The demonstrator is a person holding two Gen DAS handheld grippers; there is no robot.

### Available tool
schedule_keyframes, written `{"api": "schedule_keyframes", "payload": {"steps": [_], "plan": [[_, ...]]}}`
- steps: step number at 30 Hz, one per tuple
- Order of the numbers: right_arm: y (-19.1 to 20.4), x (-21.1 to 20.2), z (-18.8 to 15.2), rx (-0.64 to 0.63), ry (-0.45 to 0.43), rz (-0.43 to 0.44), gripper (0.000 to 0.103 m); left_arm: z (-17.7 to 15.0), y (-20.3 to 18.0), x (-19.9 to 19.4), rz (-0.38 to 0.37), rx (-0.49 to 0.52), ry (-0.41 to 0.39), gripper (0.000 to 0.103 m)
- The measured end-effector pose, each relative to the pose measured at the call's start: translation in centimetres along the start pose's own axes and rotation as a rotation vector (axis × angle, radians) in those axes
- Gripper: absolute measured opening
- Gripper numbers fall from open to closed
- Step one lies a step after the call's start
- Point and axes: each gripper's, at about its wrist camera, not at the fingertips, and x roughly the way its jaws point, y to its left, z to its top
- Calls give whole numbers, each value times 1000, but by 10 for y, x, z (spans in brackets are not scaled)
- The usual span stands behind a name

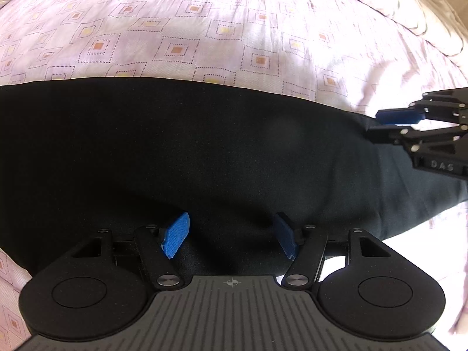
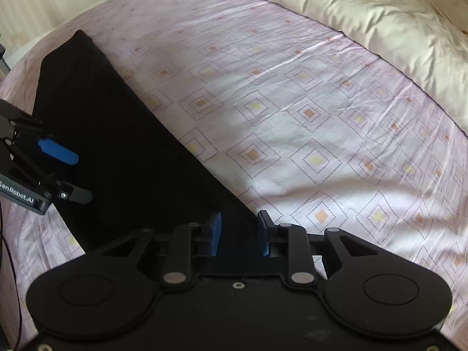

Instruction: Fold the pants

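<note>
pants (image 1: 204, 152): black, flat on bedsheet (image 1: 175, 29), mid-frame band
feel: prob soft, light, limp
grab: near edge/corners
L gripper (image 1: 229, 238): jaws apart, nothing held
R gripper (image 2: 239, 234): jaws apart over pants, nothing held

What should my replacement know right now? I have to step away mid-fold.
Left gripper: open, over the near edge of the black pants, holding nothing.
Right gripper: open, straddling the pants' edge at one end, not yet clamped.
Pants: laid flat in one long strip across the patterned pink bedsheet; cream duvet bunched at the far side.
Done: they appear already folded lengthwise, leg on leg.
Left: probably grip the ends and fold the strip across.
</note>
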Motion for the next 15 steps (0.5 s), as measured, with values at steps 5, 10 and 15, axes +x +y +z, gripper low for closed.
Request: {"api": "schedule_keyframes", "payload": {"steps": [5, 10, 15], "plan": [[2, 6, 3, -28, 33, 7, 13, 0, 2, -5, 0, 15, -4, 62], [5, 2, 7, -30, 13, -38, 3, 2, 5, -6, -7, -12, -11, 61], [3, 12, 9, 29, 17, -71, 3, 8, -2, -14, 0, 18, -27, 61]]}}
